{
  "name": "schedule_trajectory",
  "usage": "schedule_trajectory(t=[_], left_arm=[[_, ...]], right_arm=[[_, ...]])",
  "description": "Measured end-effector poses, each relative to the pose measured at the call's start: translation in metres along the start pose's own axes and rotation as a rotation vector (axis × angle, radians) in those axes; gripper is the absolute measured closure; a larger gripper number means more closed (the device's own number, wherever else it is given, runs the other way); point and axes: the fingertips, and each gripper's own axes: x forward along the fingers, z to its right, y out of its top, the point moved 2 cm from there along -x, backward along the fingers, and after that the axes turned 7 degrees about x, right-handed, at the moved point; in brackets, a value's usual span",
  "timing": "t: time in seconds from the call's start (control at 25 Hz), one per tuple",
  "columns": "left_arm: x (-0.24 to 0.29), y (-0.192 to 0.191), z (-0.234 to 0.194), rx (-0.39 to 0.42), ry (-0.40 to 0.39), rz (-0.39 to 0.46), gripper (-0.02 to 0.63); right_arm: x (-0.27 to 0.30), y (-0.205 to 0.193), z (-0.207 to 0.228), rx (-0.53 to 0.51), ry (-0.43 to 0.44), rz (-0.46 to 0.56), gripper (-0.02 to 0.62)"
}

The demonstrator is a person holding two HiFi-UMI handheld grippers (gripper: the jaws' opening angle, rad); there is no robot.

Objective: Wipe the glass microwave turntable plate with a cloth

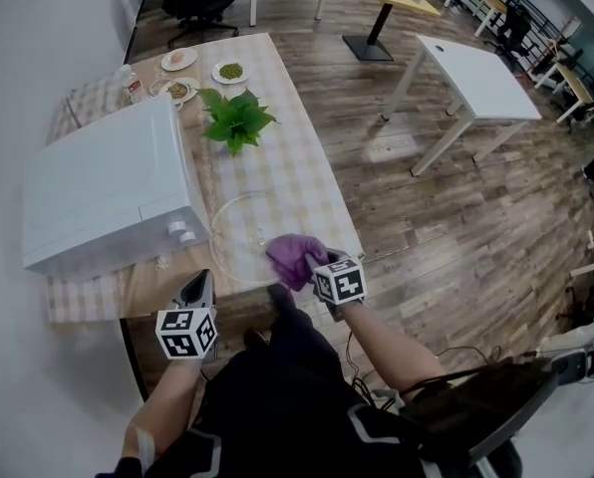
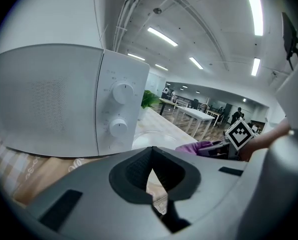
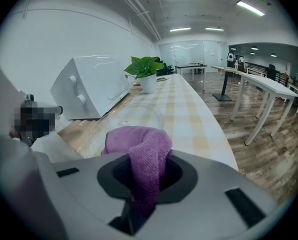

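L tool, jaws together on nothing, hangs by the microwave at the counter edge; could steady the rim w/ it. Glass plate lies flat just right of the microwave. R tool clamps the purple cloth at the plate's near-right edge: press lightly, sweep overlapping arcs twd the far rim, w/o shoving the plate.

No legible words, brands or numbers, only black-and-white square code markers on left cube, right cube
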Motion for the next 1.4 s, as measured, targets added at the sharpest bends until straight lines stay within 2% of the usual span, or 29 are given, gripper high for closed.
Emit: schedule_trajectory(t=[0.16, 0.28, 0.48, 0.68, 1.08, 1.4], left_arm=[[0.0, 0.003, 0.011, 0.005, -0.048, 0.019, 0.598], [0.003, 0.004, 0.014, -0.009, -0.052, 0.015, 0.598], [0.002, 0.013, 0.021, 0.017, -0.078, 0.047, 0.598], [-0.006, 0.027, 0.026, -0.018, -0.105, 0.084, 0.598], [-0.015, 0.051, 0.037, 0.015, -0.135, 0.154, 0.598], [-0.028, 0.066, 0.031, 0.03, -0.127, 0.201, 0.598]], right_arm=[[-0.008, 0.0, 0.015, 0.018, -0.034, 0.004, 0.529], [-0.013, 0.001, 0.03, 0.036, -0.075, 0.008, 0.529], [-0.023, 0.0, 0.037, 0.051, -0.103, 0.027, 0.529], [-0.04, 0.012, 0.02, 0.053, -0.07, 0.07, 0.529], [-0.076, 0.046, -0.024, 0.025, -0.006, 0.173, 0.529], [-0.094, 0.062, -0.05, -0.003, 0.023, 0.227, 0.529]])
